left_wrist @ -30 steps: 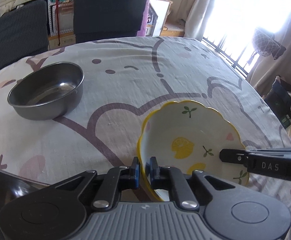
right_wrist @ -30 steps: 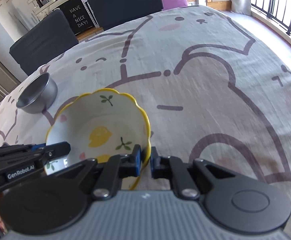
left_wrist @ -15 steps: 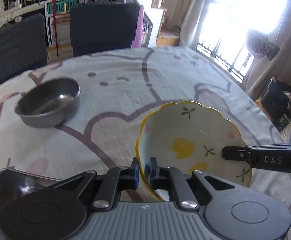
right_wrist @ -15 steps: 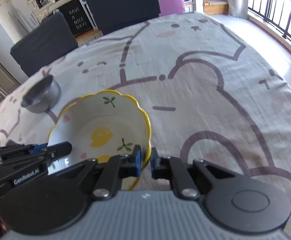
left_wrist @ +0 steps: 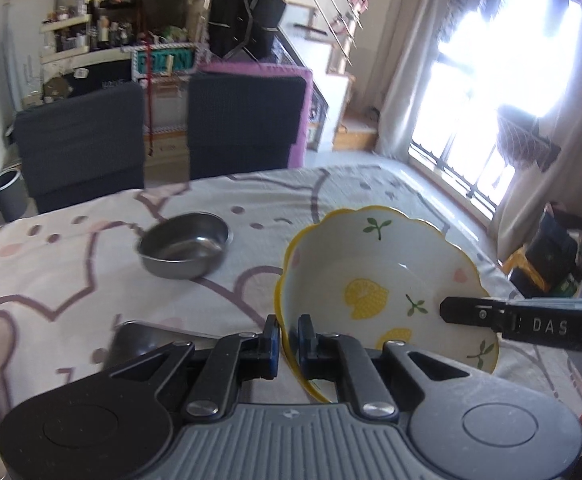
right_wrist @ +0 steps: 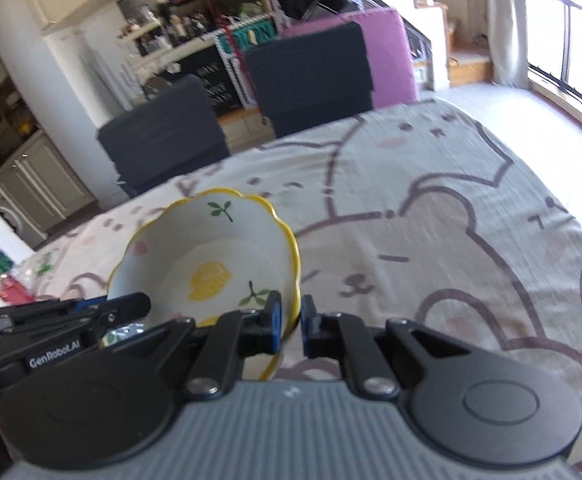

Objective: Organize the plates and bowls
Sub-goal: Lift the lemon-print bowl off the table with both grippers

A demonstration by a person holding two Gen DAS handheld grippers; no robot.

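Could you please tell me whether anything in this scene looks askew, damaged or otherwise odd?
Nothing looks damaged or spilled. The lemon bowl is tilted, pinched at opposite rims by the left gripper and right gripper. The steel bowl sits upright on the tablecloth.

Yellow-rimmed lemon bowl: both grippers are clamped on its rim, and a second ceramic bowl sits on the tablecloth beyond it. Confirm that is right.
Not quite. Both the left gripper and the right gripper are clamped on the rim of the lemon bowl, but the other bowl on the tablecloth is a plain steel bowl, not ceramic. The left wrist view shows its metal sheen.
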